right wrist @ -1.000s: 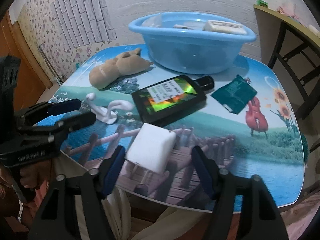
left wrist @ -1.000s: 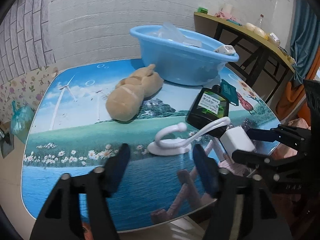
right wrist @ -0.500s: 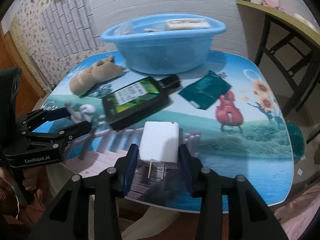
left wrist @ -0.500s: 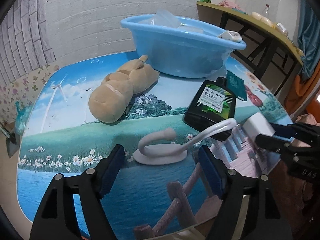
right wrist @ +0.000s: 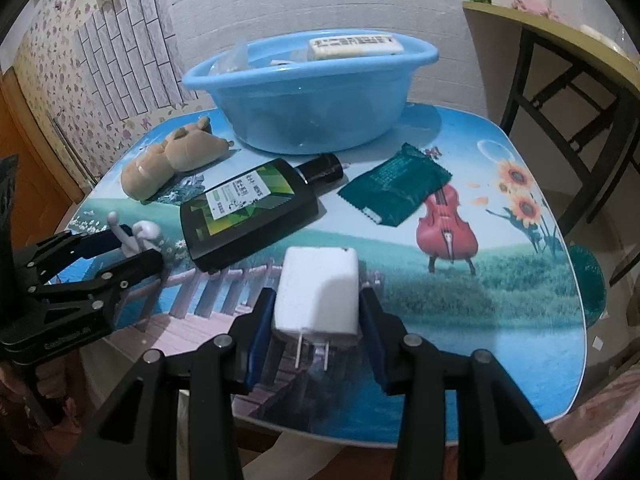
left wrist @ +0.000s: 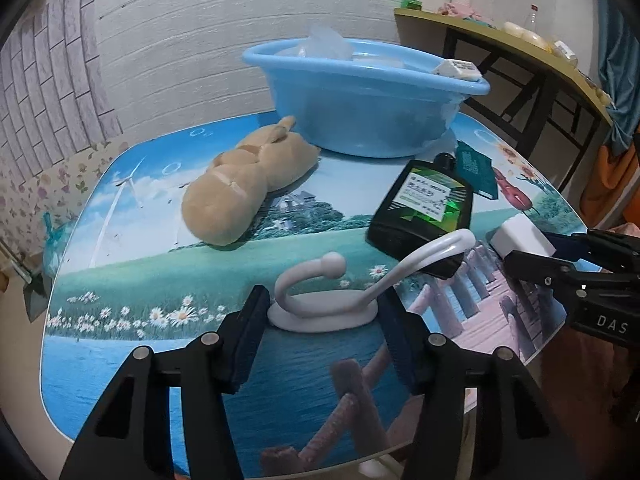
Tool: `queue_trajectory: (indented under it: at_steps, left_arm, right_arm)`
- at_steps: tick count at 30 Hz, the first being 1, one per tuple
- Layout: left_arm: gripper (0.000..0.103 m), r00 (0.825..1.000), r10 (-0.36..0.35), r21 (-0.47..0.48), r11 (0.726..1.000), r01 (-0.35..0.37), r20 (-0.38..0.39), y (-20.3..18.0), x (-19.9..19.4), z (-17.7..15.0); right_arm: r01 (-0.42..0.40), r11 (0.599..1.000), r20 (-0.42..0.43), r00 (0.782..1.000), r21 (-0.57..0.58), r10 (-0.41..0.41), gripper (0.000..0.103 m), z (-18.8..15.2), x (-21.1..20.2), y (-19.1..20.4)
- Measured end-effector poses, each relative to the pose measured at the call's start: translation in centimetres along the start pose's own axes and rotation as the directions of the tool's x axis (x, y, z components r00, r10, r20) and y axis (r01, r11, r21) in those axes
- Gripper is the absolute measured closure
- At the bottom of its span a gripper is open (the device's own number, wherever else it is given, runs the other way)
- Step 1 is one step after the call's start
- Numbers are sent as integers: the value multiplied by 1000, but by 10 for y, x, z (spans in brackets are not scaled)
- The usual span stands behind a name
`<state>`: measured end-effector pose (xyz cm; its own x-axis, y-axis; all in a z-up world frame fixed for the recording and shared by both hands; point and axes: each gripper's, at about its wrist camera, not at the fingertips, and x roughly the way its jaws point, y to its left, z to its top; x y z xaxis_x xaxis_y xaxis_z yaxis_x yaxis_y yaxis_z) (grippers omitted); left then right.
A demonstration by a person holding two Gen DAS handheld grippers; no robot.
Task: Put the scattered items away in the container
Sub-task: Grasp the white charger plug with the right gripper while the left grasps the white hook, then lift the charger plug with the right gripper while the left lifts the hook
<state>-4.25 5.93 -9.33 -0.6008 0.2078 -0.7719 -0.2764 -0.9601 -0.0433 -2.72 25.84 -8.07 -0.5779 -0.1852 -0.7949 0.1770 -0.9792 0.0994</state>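
My right gripper (right wrist: 316, 320) is shut on a white plug adapter (right wrist: 318, 290), held just above the table's front edge; it also shows in the left wrist view (left wrist: 524, 236). My left gripper (left wrist: 322, 314) has its jaws around the base of a white hook (left wrist: 324, 312), touching or nearly touching it. The hook also shows in the right wrist view (right wrist: 138, 234). A blue basin (left wrist: 360, 108) with several items stands at the back. A tan plush toy (left wrist: 244, 184), a black bottle (left wrist: 424, 204) and a green sachet (right wrist: 394, 184) lie on the table.
The table (right wrist: 520, 300) has a printed landscape top and rounded edges. A wooden side table (left wrist: 500, 48) with small items stands at the right. A brick-pattern wall is behind the basin.
My right gripper has closed on the white plug adapter and lifted it slightly. My left gripper has moved forward to the white hook and narrowed around its base.
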Motion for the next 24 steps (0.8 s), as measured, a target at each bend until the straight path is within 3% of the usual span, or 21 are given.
queue_trajectory:
  at_steps: [2, 4, 6, 7, 11, 13, 15, 22, 23, 24]
  left_arm:
    - [48, 1000, 4, -15, 1000, -4, -4, 4, 0, 0]
    - [48, 1000, 13, -21, 1000, -13, -6, 5, 0, 0]
    - [47, 1000, 24, -28, 999, -24, -5, 7, 0, -1]
    - [47, 1000, 30, -29, 999, -30, -5, 7, 0, -1]
    - [47, 999, 48, -28, 998, -48, -3, 7, 1, -2]
    - [47, 999, 51, -33, 998, -51, -1, 7, 0, -3]
    - [47, 999, 53, -37, 998, -53, 3, 8, 0, -4]
    - [46, 998, 68, -36, 997, -67, 17, 9, -1, -6]
    - [46, 998, 67, -36, 997, -66, 17, 10, -1, -6]
    - [46, 998, 64, -38, 997, -64, 16, 10, -1, -6]
  right_arm:
    - [-1, 1000, 11, 1000, -4, 1, 57, 1, 1, -1]
    - [-12, 1000, 23, 1000, -1, 12, 47, 0, 2, -2]
    - [-26, 1000, 32, 999, 0, 26, 24, -1, 3, -4]
    - [-12, 1000, 35, 999, 5, 12, 19, -2, 4, -4]
    - [24, 1000, 40, 999, 7, -25, 11, -4, 5, -5]
    - [38, 999, 33, 999, -1, -38, 0, -5, 6, -4]
    - [72, 997, 29, 997, -34, -71, 0, -8, 8, 1]
    - [69, 997, 34, 997, -41, -68, 1, -8, 8, 2]
    - [75, 996, 37, 997, -39, -74, 3, -8, 7, 2]
    - [75, 996, 43, 996, -38, -73, 16, -8, 6, 1]
